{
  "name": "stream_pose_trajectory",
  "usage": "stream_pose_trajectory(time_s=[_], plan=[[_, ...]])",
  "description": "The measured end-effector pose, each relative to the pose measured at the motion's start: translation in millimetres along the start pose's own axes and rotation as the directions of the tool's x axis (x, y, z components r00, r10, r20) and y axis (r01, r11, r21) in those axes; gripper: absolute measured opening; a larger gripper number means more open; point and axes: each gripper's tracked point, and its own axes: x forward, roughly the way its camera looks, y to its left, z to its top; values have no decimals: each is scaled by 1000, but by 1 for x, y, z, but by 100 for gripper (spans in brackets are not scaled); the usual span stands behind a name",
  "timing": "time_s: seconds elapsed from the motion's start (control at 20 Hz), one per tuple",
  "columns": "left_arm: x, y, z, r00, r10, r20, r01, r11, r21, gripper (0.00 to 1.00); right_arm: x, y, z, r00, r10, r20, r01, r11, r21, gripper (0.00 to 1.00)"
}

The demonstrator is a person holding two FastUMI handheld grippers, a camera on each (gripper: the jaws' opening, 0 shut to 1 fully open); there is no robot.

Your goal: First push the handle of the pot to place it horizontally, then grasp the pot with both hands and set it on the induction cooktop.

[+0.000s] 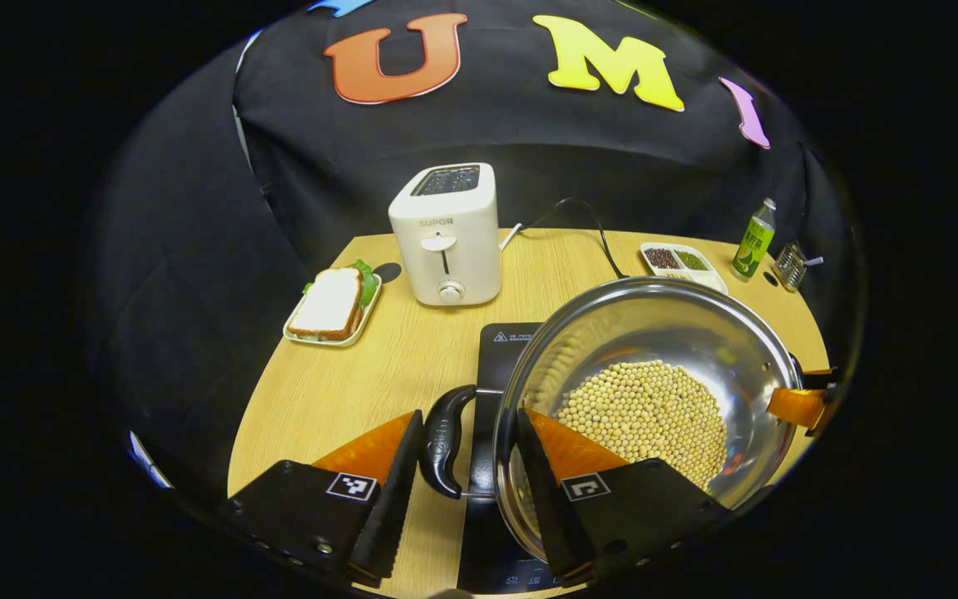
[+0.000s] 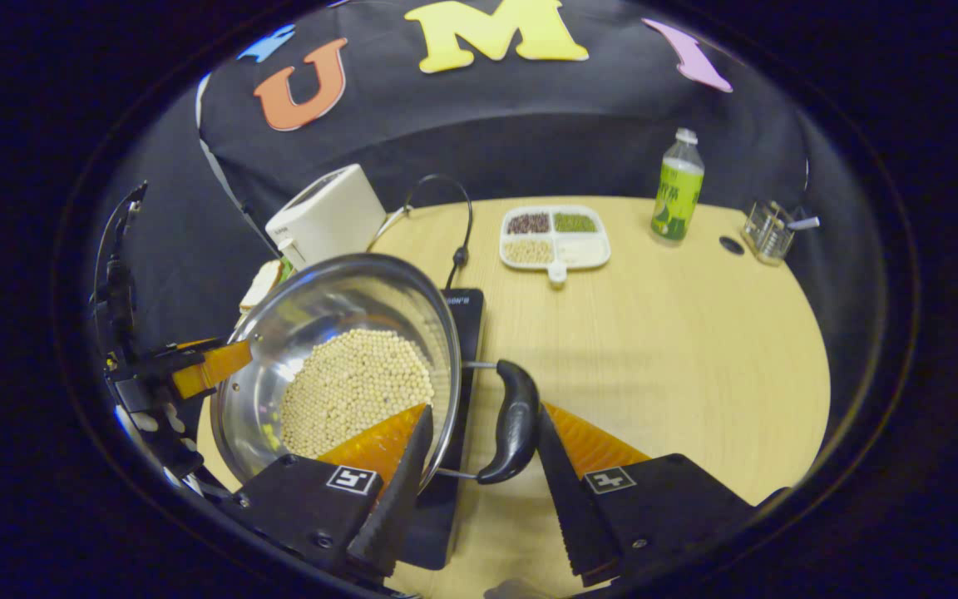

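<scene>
Wood table (image 2: 678,349). On it: toaster (image 1: 448,233), sandwich plate (image 1: 332,306) to its left, cooktop (image 1: 500,353) at the front, bean tray (image 2: 555,236), bottle (image 2: 678,186), glass holder (image 2: 768,232) at the far right edge.

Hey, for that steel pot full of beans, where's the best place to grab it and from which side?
Grip the pot by its two black side handles, one gripper from each side, fingers straddling the handle and rim. The handles lie horizontal on opposite sides, and the wide round bowl gives no other narrow hold. The left gripper and right gripper already bracket them that way.
</scene>
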Motion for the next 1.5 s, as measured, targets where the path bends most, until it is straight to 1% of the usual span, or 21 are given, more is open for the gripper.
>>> stream_pose_trajectory(time_s=[0.05, 0.1, 0.15, 0.2, 0.25, 0.4, 0.6, 0.7, 0.8, 0.95, 1.1, 1.2, 1.25, 1.3, 1.35, 1.4, 1.5], plan=[[-4, 5, 5, 999, 22, 38, -22, 1000, 4, 74, -5, -5, 17, 997, -15, 71, 19, 998, -61, 77], [-13, 9, 14, 995, 42, 85, -43, 999, 8, 70, -13, -8, 30, 993, -21, 119, 33, 994, -103, 77], [-17, 10, 23, 990, 59, 132, -60, 998, 6, 98, -21, -10, 37, 988, -25, 154, 45, 991, -129, 75], [-27, 12, 30, 982, 82, 169, -84, 996, 6, 97, -25, -12, 42, 985, -27, 173, 52, 989, -138, 76], [-47, 10, 34, 975, 89, 203, -92, 996, 8, 97, -30, -15, 45, 982, -28, 189, 54, 989, -134, 77], [-74, -13, 55, 961, 75, 268, -85, 996, 24, 97, -45, -18, 48, 978, -16, 208, 42, 992, -121, 77], [-119, -50, 93, 932, 23, 363, -32, 999, 21, 97, -81, -26, 61, 964, -15, 267, 50, 991, -124, 77], [-141, -63, 108, 915, 20, 404, -27, 1000, 13, 97, -109, -32, 73, 949, -15, 313, 58, 990, -127, 77], [-166, -78, 127, 889, 5, 458, -2, 1000, -8, 97, -141, -39, 89, 930, -13, 367, 64, 990, -128, 77], [-207, -102, 149, 861, 5, 509, -2, 1000, -7, 97, -189, -57, 104, 903, -19, 428, 80, 989, -125, 76], [-245, -133, 170, 819, -1, 574, 2, 1000, 0, 97, -237, -84, 117, 871, -35, 490, 105, 988, -116, 77], [-275, -151, 181, 789, 4, 614, -10, 1000, 7, 97, -269, -106, 125, 844, -42, 534, 115, 988, -105, 77], [-290, -162, 185, 771, 2, 636, -12, 1000, 12, 96, -289, -117, 128, 828, -48, 559, 126, 987, -101, 79], [-304, -173, 190, 753, 0, 658, -16, 1000, 19, 96, -307, -128, 132, 809, -55, 585, 137, 986, -97, 78], [-318, -183, 192, 741, -3, 671, -14, 1000, 21, 100, -324, -137, 134, 792, -58, 607, 141, 986, -91, 79], [-329, -195, 193, 735, -14, 678, -2, 1000, 22, 96, -339, -145, 137, 775, -54, 629, 139, 986, -87, 86], [-346, -214, 192, 725, -17, 688, 12, 1000, 11, 96, -362, -160, 139, 749, -50, 660, 143, 986, -88, 100]])
